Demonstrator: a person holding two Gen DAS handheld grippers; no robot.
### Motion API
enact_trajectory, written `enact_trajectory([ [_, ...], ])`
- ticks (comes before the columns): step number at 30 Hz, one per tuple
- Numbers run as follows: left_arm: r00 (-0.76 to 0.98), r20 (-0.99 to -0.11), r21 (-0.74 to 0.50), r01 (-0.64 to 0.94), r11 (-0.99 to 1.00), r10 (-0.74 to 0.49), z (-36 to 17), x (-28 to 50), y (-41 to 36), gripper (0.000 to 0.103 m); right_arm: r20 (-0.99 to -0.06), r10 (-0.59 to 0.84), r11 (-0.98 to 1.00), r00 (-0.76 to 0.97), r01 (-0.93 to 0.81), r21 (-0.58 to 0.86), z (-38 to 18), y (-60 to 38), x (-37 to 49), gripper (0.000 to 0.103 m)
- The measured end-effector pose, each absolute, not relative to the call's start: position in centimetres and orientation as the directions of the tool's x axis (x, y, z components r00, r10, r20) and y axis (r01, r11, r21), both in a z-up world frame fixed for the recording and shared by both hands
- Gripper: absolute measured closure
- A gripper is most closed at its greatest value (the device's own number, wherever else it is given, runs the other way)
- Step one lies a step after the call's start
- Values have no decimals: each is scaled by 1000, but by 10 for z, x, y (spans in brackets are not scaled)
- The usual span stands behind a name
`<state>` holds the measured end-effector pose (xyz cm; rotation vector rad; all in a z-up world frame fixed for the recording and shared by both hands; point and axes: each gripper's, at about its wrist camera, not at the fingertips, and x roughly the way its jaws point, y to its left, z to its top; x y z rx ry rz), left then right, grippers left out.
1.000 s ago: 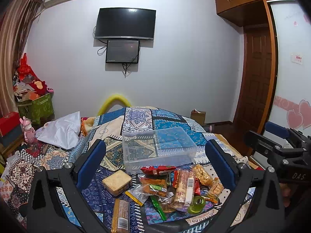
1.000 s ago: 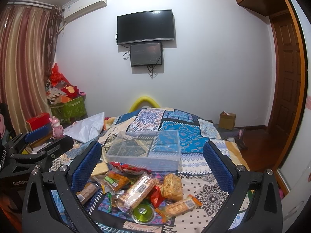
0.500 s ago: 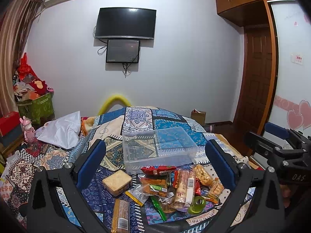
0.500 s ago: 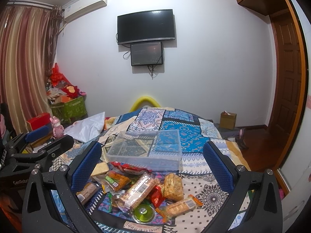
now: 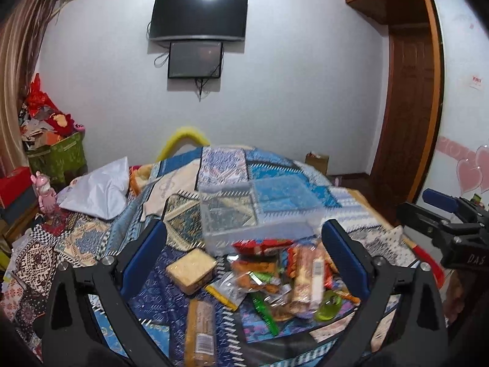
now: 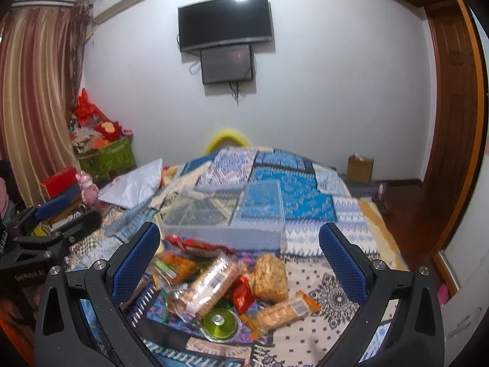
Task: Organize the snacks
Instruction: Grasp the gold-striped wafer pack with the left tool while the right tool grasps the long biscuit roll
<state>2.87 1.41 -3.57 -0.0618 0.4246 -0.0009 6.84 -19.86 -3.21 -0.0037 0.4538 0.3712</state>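
A heap of wrapped snacks (image 5: 284, 278) lies on the patterned bed cover (image 5: 275, 189), just in front of a clear plastic box (image 5: 253, 214). A square cracker pack (image 5: 191, 270) and a long biscuit pack (image 5: 200, 333) lie left of the heap. My left gripper (image 5: 244, 263) is open and empty above them. In the right wrist view the heap (image 6: 226, 281), a round green pack (image 6: 220, 322) and the clear box (image 6: 226, 217) show. My right gripper (image 6: 238, 260) is open and empty above the heap.
A white pillow (image 5: 97, 189) lies at the bed's left. A green bin (image 5: 58, 156) of clutter and a pink toy (image 5: 45, 189) stand by the left wall. A cardboard box (image 6: 360, 168) sits on the floor near the wooden door (image 5: 409, 122).
Both grippers have dipped slightly toward the bed, so the snacks and box appear a little nearer and blurred. Both stay open and empty.
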Motion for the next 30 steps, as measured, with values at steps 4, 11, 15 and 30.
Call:
enact_trajectory([
  [4,883,-468,-37,-49,998,27,-56,39,25,14,-504,346,934,792,-344,101,-51,-203,83,0],
  [11,793,-608,-59,-88,994,34,-101,56,50,25,-621,309,944,720,-312,108,-81,-209,104,14],
  [15,741,-671,-75,-103,992,26,-126,61,60,27,-680,339,933,650,-324,156,-99,-211,113,33],
  [30,614,-789,-96,-101,990,-14,-185,70,66,56,-749,454,870,482,-420,257,-134,-169,132,52],
])
